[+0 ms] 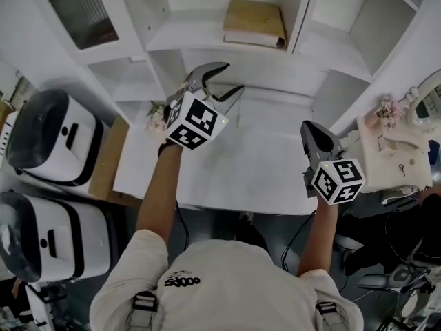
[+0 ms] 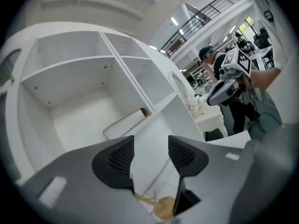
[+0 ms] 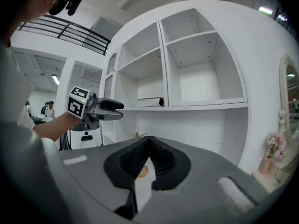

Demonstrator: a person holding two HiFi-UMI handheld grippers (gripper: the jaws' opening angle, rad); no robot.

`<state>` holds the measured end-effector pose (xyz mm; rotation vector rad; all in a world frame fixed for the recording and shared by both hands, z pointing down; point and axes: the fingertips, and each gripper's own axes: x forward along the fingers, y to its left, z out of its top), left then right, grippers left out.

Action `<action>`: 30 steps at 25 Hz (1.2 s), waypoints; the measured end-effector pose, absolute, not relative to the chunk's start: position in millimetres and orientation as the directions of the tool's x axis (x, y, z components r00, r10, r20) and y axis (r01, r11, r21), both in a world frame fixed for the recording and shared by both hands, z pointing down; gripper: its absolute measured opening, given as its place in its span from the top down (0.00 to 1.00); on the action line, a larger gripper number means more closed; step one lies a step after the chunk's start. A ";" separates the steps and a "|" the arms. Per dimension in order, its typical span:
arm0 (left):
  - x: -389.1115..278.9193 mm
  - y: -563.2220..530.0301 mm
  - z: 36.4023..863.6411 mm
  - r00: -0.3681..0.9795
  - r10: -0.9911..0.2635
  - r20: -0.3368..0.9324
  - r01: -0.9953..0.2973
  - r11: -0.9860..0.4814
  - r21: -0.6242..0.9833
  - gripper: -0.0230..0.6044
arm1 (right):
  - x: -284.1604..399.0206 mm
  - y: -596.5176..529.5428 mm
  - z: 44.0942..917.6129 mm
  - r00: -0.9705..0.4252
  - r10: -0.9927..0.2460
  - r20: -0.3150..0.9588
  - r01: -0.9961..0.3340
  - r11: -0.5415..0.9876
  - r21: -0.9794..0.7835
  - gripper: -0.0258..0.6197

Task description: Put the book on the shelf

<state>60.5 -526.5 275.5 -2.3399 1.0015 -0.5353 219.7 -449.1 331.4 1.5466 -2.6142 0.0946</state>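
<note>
Standing apart with nothing between them, the fingers (image 2: 117, 161) of the left gripper (image 2: 150, 144) are holding only air; through their gap I am seeing white shelf wood. The fingers of the right gripper (image 3: 149, 141) are lying together at the tips, and they are also carrying nothing.

Going outward from the left gripper, the book (image 2: 125, 123) is lying at about 11 o'clock from the gap, well beyond the tips and not touching them. In the head view the same book (image 1: 253, 23) is resting flat in the middle compartment of the shelf (image 1: 200, 41), at about 1 o'clock from the left gripper (image 1: 224, 80) and at about 11 o'clock from the right gripper (image 1: 313, 133). Its long axis is seeming to run from 9 to 3 o'clock, along the front edge of the board, with the rounded spine side turned toward the person. The right gripper view is showing it as a thin flat bar (image 3: 150, 102) on that board.

The left gripper is clearly the nearer one; the right one is hanging lower, over the table (image 1: 275, 174), well apart from the book.

I am judging that the book is already in its place, so the coming move is probably only pulling the left gripper back toward 6 o'clock, away from the spine, without catching the board edge.
</note>
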 end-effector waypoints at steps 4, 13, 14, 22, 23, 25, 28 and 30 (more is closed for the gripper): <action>35.4 -482.3 314.0 0.671 -0.724 0.160 -0.568 -0.641 -0.516 0.61 | 197.6 -407.8 335.6 -0.458 -0.880 0.127 -0.886 0.464 0.023 0.96; -7.0 -391.8 331.7 0.722 -0.691 0.031 -0.638 -0.683 -0.356 0.86 | 145.8 -333.7 334.8 -0.461 -0.880 0.110 -0.880 0.470 0.070 0.96; -12.2 -385.1 329.1 0.717 -0.697 0.011 -0.651 -0.675 -0.348 0.88 | 141.1 -328.1 332.7 -0.465 -0.878 0.109 -0.877 0.474 0.081 0.96; -36.9 -339.2 323.2 0.700 -0.713 -0.046 -0.683 -0.648 -0.336 0.94 | 114.4 -296.5 312.6 -0.496 -0.866 0.060 -0.853 0.499 0.154 0.96; -39.4 -334.4 321.6 0.698 -0.714 -0.054 -0.687 -0.646 -0.332 0.94 | 112.8 -293.1 310.6 -0.496 -0.867 0.051 -0.853 0.497 0.158 0.96; -43.7 -325.3 318.0 0.694 -0.717 -0.067 -0.694 -0.641 -0.327 0.94 | 111.9 -287.9 306.2 -0.489 -0.872 0.036 -0.858 0.488 0.162 0.96; -48.2 -315.1 312.2 0.689 -0.720 -0.084 -0.702 -0.633 -0.328 0.94 | 110.9 -284.0 300.1 -0.481 -0.877 0.024 -0.861 0.477 0.178 0.96; -50.8 -311.3 310.2 0.682 -0.725 -0.093 -0.709 -0.626 -0.324 0.94 | 107.9 -282.8 298.9 -0.487 -0.873 0.024 -0.855 0.483 0.190 0.96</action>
